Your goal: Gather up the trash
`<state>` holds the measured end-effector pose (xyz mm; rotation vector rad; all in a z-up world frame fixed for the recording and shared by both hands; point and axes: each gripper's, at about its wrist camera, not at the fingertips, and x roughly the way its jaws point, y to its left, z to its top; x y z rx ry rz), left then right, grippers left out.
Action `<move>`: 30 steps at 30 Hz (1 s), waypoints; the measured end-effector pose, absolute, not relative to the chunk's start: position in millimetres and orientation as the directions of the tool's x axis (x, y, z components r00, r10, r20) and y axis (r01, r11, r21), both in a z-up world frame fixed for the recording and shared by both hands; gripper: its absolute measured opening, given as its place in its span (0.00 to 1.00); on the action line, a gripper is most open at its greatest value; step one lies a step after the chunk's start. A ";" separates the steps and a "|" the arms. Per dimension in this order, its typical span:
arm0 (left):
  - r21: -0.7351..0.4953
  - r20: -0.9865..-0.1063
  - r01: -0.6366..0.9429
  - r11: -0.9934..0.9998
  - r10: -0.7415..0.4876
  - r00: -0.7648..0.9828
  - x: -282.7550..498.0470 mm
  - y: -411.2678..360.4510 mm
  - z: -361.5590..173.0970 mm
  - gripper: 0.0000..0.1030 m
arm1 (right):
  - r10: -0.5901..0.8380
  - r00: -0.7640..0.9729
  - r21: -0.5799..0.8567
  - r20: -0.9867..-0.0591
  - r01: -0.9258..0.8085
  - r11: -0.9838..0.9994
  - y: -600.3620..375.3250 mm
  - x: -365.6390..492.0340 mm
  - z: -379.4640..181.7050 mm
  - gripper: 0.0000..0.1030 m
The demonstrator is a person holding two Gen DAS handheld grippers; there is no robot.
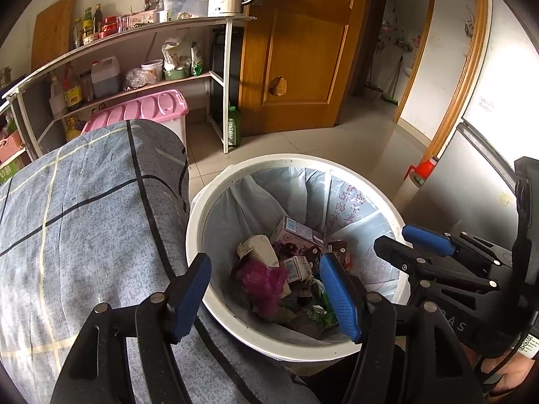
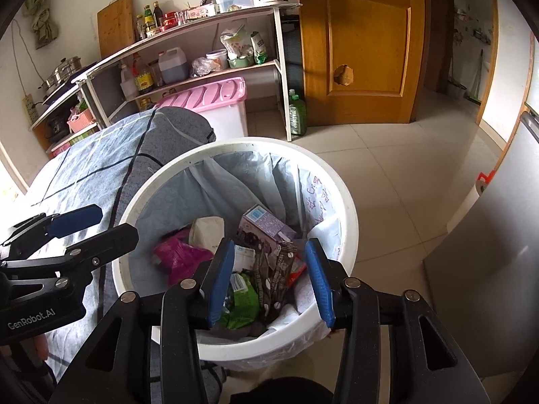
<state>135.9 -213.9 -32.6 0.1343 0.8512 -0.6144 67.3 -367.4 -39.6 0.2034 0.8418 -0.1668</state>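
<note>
The cloth-covered tabletop (image 1: 84,208), in blue-grey check, fills the left of both views, and nothing that looks like trash shows on the part of it in view. Its right edge runs just beside the white bin (image 1: 202,208), which stands on the tiled floor (image 2: 387,175).

The left gripper (image 1: 266,293) hangs over the near rim of the bin with its jaws spread wide and nothing between them. Its left blue pad is above the tabletop's edge; the other is over the bin's mouth.

Inside the pale liner bag (image 2: 235,185) lies the collected trash:
- a crumpled magenta wrapper (image 2: 182,256)
- a beige paper wad (image 2: 207,229)
- a purple drink carton (image 2: 266,225)
- a green packet (image 2: 242,299)
- a dark brown wrapper (image 2: 276,269)

All of it looks light. The wrappers and paper are probably soft and easily crushed, so a pinch on any raised fold should do. The carton seems stiffer and is best taken across its narrow faces; its printed skin may be slick.

The right gripper (image 2: 269,282) is also released and empty, poised above the near side of the bin over the brown wrapper.

The liner bag is thin film, so it would tear if snagged. Gather it at its edge at the bin's rim.
</note>
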 end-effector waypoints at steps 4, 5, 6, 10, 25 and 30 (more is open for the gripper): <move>-0.100 -0.716 0.552 0.828 -0.445 0.538 124.7 -206.5 -25.9 0.65 | -0.083 0.677 0.113 -0.732 0.240 0.964 -363.4 58.2 -32.4 0.44; -0.092 -0.707 0.548 0.832 -0.442 0.552 120.7 -203.6 -23.5 0.65 | -0.090 0.684 0.107 -0.724 0.240 0.965 -361.2 54.8 -30.0 0.44; -0.092 -0.700 0.543 0.835 -0.442 0.561 116.8 -201.1 -21.0 0.65 | -0.095 0.696 0.101 -0.712 0.235 0.967 -358.1 50.3 -27.1 0.44; -0.080 -0.671 0.515 0.853 -0.428 0.605 100.9 -186.8 -13.0 0.65 | -0.088 0.727 0.111 -0.681 0.221 0.969 -345.9 34.0 -18.8 0.44; -0.009 -0.591 0.425 0.905 -0.348 0.728 27.9 -141.7 2.4 0.65 | -0.157 0.802 0.089 -0.576 0.252 0.964 -301.0 -34.4 3.3 0.50; 0.021 -0.569 0.388 0.922 -0.308 0.763 10.2 -136.2 4.8 0.65 | -0.147 0.810 0.098 -0.568 0.243 0.965 -292.8 -46.7 3.2 0.50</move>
